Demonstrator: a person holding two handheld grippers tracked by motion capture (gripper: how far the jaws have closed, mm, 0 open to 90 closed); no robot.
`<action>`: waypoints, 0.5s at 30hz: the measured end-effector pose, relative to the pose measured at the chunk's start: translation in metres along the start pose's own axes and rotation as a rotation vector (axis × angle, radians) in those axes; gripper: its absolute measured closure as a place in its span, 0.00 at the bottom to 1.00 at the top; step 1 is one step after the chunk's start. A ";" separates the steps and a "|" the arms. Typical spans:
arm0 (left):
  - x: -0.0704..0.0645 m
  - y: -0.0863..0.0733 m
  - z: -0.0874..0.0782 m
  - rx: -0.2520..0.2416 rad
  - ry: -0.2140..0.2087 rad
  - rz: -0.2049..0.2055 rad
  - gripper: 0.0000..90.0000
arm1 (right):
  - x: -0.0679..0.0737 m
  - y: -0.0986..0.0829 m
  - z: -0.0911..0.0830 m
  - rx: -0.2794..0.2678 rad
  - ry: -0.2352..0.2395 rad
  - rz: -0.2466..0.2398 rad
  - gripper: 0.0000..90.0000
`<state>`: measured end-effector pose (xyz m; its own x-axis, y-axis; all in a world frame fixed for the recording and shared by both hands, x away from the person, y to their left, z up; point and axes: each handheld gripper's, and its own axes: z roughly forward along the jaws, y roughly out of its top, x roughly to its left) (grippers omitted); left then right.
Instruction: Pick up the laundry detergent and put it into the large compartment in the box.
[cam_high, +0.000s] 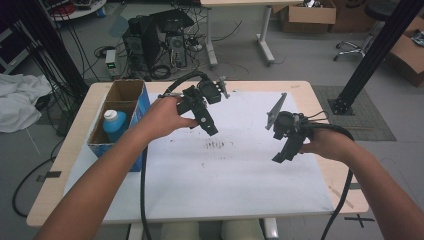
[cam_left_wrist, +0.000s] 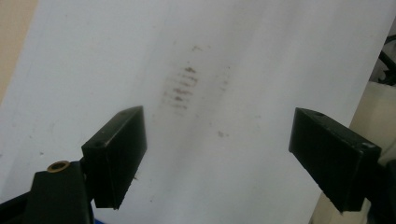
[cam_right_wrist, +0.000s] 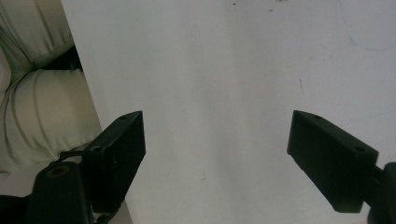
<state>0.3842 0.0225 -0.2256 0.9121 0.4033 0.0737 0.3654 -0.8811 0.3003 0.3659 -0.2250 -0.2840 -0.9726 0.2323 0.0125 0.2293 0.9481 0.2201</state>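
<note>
You held both the left hand-held gripper (cam_high: 212, 127) and right hand-held gripper (cam_high: 281, 156) wide open and empty above the bench's white sheet (cam_high: 240, 175); the blue-capped bottle (cam_high: 114, 123) looked the likeliest target.

Two bare forearms reached in from the bottom of the high view, each hand gripping a black claw held above the table. The left hand (cam_high: 162, 116) held the left claw (cam_high: 210, 129) with its tip angled down and away from the person. The right hand (cam_high: 325, 145) held the right claw (cam_high: 280, 157) tilted down and back toward the person. In both gripper views the jaws stood wide apart with nothing between them.
</note>
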 end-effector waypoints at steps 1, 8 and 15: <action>0.000 0.000 0.001 -0.001 -0.003 0.004 0.22 | 0.000 0.000 0.001 0.000 -0.001 -0.004 0.21; 0.000 -0.001 0.008 0.006 -0.015 0.005 0.22 | -0.002 -0.001 0.001 0.004 0.002 -0.002 0.21; 0.001 -0.002 0.009 0.005 -0.016 0.003 0.23 | -0.002 0.000 0.001 0.005 0.002 0.000 0.21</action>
<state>0.3861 0.0231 -0.2344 0.9162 0.3963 0.0597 0.3631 -0.8838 0.2952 0.3674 -0.2254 -0.2855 -0.9727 0.2314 0.0147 0.2291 0.9493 0.2154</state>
